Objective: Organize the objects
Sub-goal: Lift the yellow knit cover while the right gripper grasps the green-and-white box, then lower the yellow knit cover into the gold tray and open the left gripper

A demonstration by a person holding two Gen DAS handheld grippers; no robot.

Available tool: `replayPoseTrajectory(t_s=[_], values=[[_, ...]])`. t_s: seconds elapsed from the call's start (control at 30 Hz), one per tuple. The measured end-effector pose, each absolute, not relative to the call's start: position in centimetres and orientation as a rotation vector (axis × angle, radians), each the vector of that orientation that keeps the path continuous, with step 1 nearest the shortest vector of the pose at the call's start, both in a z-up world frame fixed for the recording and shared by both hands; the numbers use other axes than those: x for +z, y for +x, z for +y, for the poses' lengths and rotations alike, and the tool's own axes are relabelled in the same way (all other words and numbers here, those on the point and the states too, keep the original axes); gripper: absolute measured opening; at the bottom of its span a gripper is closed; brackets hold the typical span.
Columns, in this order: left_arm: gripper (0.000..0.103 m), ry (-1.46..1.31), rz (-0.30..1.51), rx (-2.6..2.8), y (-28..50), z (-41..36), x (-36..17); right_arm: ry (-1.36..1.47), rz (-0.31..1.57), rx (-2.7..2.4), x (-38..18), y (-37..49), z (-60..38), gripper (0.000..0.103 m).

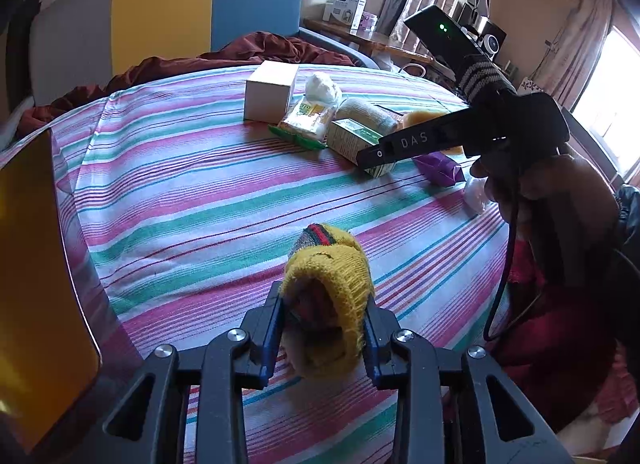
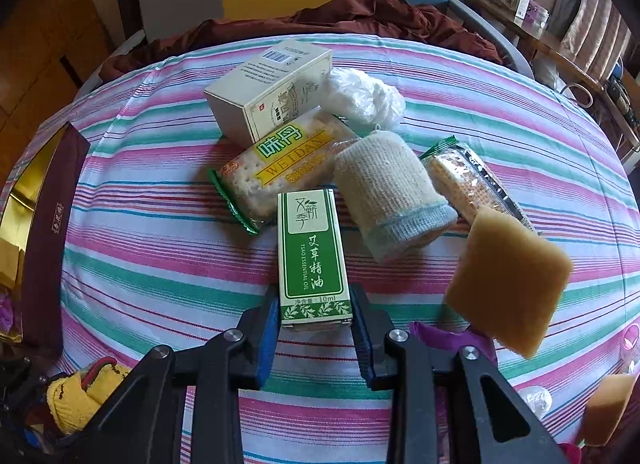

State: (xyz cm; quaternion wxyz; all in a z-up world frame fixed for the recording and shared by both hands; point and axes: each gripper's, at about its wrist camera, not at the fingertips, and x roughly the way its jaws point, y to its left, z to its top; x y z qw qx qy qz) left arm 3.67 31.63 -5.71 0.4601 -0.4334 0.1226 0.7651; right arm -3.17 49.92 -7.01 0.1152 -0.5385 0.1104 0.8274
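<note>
Left gripper [image 1: 324,324]: jaws clamped on yellow knit sock bundle [image 1: 328,284], lower centre, over striped cloth [image 1: 200,191]. Right gripper [image 2: 314,338]: jaws closed on green essential-oil box [image 2: 314,260], centre frame, beside cracker packet [image 2: 280,167].

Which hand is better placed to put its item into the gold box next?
Left, probably. The left gripper is shut on the yellow sock, and the gold box sits at that side of the table.
</note>
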Motion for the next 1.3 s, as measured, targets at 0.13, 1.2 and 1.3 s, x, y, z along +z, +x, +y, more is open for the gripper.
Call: replayPoseTrajectory(t_s=[0.13, 1.2, 1.3], values=[[0.03, -1.045, 0.276, 1.9, 3.7, 30.6, -4.6, -1.594, 0.268, 2.428, -7.1, -3.1, 48.8, 0.031], [0.03, -1.393, 0.138, 2.578, -19.5, 6.4, -3.8, -1.592, 0.124, 2.427, -7.2, -2.2, 47.6, 0.031], [0.031, -1.423, 0.141, 2.582, -20.2, 6.3, -4.5, -1.591, 0.117, 2.432, -7.1, -2.0, 47.5, 0.031]])
